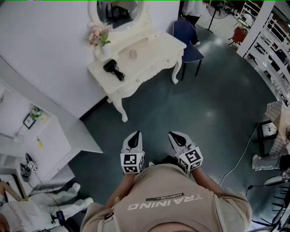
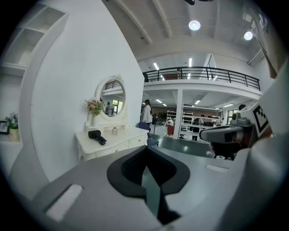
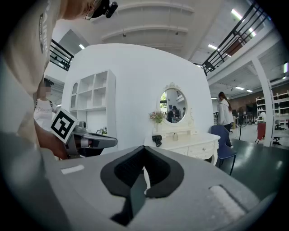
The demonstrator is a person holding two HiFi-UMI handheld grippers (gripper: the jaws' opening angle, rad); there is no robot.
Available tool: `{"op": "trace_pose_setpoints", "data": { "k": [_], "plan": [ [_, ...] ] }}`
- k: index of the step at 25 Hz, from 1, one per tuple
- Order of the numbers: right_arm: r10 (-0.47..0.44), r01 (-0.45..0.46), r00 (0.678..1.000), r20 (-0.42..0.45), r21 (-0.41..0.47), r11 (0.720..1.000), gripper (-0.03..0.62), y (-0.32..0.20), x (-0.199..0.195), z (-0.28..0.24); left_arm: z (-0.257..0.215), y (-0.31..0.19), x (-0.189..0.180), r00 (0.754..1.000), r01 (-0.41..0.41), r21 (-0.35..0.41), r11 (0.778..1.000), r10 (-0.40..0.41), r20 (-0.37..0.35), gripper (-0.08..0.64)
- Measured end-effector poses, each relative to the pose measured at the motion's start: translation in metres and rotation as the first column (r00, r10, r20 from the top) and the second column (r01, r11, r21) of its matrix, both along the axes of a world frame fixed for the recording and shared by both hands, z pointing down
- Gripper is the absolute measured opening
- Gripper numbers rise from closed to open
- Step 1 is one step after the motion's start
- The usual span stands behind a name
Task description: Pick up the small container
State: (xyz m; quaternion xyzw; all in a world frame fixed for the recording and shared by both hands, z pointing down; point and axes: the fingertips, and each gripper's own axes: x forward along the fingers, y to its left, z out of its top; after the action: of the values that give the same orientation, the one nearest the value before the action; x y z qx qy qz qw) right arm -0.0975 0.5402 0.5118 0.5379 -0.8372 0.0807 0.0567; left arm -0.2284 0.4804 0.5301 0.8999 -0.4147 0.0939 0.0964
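Standing well back from the white bench point(image 1: 152, 50), the person holds the left tool point(image 1: 134, 136) and right tool point(image 1: 175, 135) with jaws pressed together, nothing between them. Only the head view shows the bench top from above: the container point(image 1: 132, 54) stands mid-bench, near the mirror point(image 1: 118, 10), beside the dryer point(image 1: 110, 67). Both tool views show it side-on: small, pale, upright.

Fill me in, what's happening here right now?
A person stands on the open floor, well short of the white dressing table, holding the left gripper and the right gripper close in front of the body. Both have their jaws shut with nothing between them. The small container sits untouched on the tabletop, near a black hair dryer. The pickup has not begun.
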Motion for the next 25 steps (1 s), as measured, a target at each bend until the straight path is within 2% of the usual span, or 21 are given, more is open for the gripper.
{"op": "trace_pose_setpoints", "data": {
  "k": [5, 11, 15, 21, 25],
  "plan": [
    [0.035, -0.035, 0.999, 0.014, -0.001, 0.999, 0.003, -0.021, 0.009, -0.001, -0.002, -0.011, 0.010, 0.999, -0.048, 0.021, 0.999, 0.048, 0.015, 0.018],
    [0.085, -0.085, 0.996, 0.008, -0.009, 0.996, 0.003, -0.027, 0.030, -0.003, 0.000, -0.026, 0.020, 0.998, -0.055, 0.015, 0.998, 0.054, 0.020, 0.018],
    [0.109, -0.108, 0.994, 0.004, -0.061, 0.992, 0.003, -0.031, 0.047, 0.011, 0.005, -0.040, 0.034, 0.997, -0.068, -0.001, 0.998, 0.068, 0.023, 0.018],
    [0.089, -0.082, 0.995, 0.047, -0.146, 0.986, 0.003, -0.054, 0.068, 0.037, 0.020, -0.064, 0.069, 0.994, -0.087, -0.063, 0.994, 0.091, 0.053, 0.018],
    [0.057, -0.051, 0.997, 0.060, -0.102, 0.993, 0.003, -0.109, 0.091, 0.033, 0.010, -0.100, 0.108, 0.990, -0.116, -0.044, 0.992, 0.119, 0.081, 0.018]
  ]
}}
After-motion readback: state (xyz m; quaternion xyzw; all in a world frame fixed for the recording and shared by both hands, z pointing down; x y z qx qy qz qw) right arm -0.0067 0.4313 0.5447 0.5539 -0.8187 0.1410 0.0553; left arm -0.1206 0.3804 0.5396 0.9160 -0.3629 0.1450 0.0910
